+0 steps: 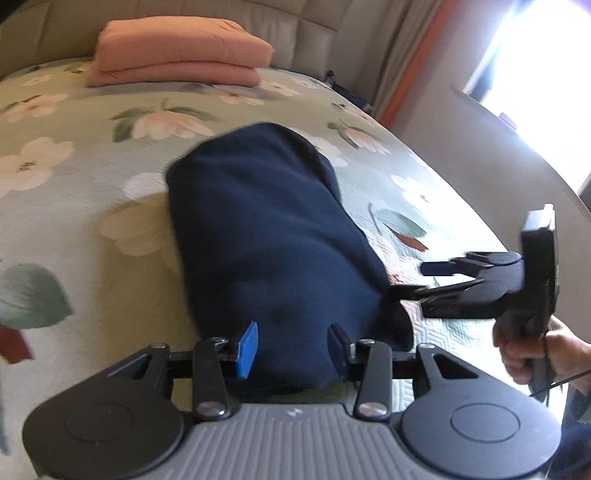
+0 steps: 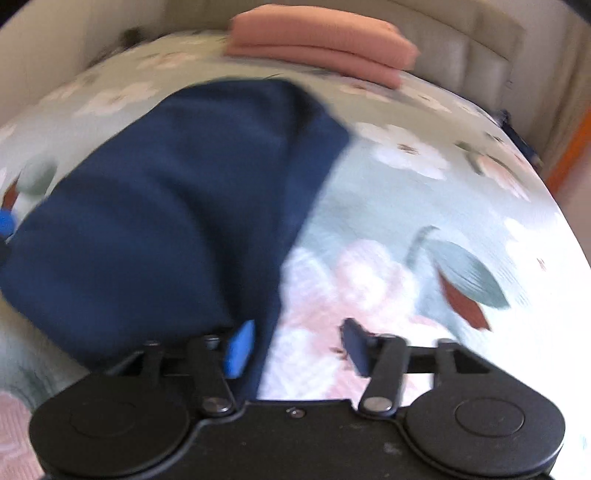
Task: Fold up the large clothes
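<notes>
A navy garment [image 1: 266, 229] lies folded in a long bundle on the floral bedspread [image 1: 74, 229]. My left gripper [image 1: 293, 349] hangs over its near end, jaws partly apart. Both pads show bare inner faces and the cloth lies below them, so nothing is gripped. My right gripper [image 1: 410, 278], held in a hand [image 1: 528, 354], points at the bundle's near right corner with its jaws open. In the right wrist view the right gripper [image 2: 297, 347] is open wide. Its blue left pad [image 2: 240, 349] overlaps the edge of the garment [image 2: 166, 203], and only bedspread [image 2: 443, 206] lies between the jaws.
A folded pink stack [image 1: 181, 51] [image 2: 317, 48] sits at the far end of the bed against the padded headboard [image 1: 314, 33]. A bright window [image 1: 535, 55] with an orange-edged curtain stands to the right. A pale curved edge [image 1: 517, 166] borders the bed there.
</notes>
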A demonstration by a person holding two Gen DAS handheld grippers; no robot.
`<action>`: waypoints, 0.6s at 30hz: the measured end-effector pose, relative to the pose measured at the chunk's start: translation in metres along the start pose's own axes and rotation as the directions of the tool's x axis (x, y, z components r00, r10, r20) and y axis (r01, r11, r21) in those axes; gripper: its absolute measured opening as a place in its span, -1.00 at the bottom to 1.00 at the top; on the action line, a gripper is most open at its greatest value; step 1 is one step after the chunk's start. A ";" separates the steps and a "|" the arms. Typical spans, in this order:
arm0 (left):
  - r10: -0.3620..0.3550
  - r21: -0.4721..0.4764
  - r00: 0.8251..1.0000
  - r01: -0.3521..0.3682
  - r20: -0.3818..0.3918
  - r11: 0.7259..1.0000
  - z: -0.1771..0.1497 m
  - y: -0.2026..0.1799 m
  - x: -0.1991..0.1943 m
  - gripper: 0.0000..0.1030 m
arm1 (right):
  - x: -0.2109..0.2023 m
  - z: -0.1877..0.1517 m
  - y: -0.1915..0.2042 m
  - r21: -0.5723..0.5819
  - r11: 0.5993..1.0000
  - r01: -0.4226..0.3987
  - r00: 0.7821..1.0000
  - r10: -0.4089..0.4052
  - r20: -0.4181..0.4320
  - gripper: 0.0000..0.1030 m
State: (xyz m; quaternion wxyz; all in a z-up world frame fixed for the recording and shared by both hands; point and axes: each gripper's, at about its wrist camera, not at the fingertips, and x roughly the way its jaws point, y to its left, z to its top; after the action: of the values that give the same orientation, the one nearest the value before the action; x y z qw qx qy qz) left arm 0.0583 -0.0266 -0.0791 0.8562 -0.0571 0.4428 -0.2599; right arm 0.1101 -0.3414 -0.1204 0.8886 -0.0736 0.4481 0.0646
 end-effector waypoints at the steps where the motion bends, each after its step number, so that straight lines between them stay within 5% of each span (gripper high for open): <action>1: 0.008 -0.006 1.000 -0.008 0.007 1.000 0.004 0.003 -0.005 -0.07 | -0.002 0.002 -0.006 0.048 0.998 -0.034 0.999 0.035 -0.004 0.45; 3: 0.030 -0.029 0.999 -0.029 0.032 0.999 0.015 0.010 -0.012 0.15 | -0.005 0.006 -0.020 0.133 0.983 -0.124 0.991 0.129 -0.030 0.67; 5: 0.043 -0.054 0.998 -0.041 0.052 0.998 0.028 0.017 -0.012 0.51 | -0.004 0.013 -0.028 0.174 0.966 -0.190 0.979 0.199 -0.036 0.67; 7: 0.053 -0.084 0.998 -0.049 0.046 0.995 0.041 0.023 -0.004 0.60 | -0.001 0.019 -0.032 0.203 0.955 -0.215 0.974 0.225 -0.026 0.67; 14: -0.046 -0.326 0.996 0.017 -0.081 0.945 0.060 0.064 0.055 0.59 | 0.044 0.040 -0.036 0.335 0.879 -0.338 0.922 0.381 -0.068 0.75; 18: -0.109 -0.418 0.991 0.066 -0.078 0.906 0.062 0.083 0.074 0.63 | 0.063 0.041 -0.041 0.425 0.807 -0.411 0.880 0.472 -0.045 0.77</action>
State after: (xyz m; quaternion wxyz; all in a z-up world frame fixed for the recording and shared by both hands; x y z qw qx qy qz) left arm 0.1750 -0.0006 -0.1232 0.7888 -0.2442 0.5271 -0.2007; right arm 0.1870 -0.3709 -0.1446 0.8088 0.2129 0.5209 0.1707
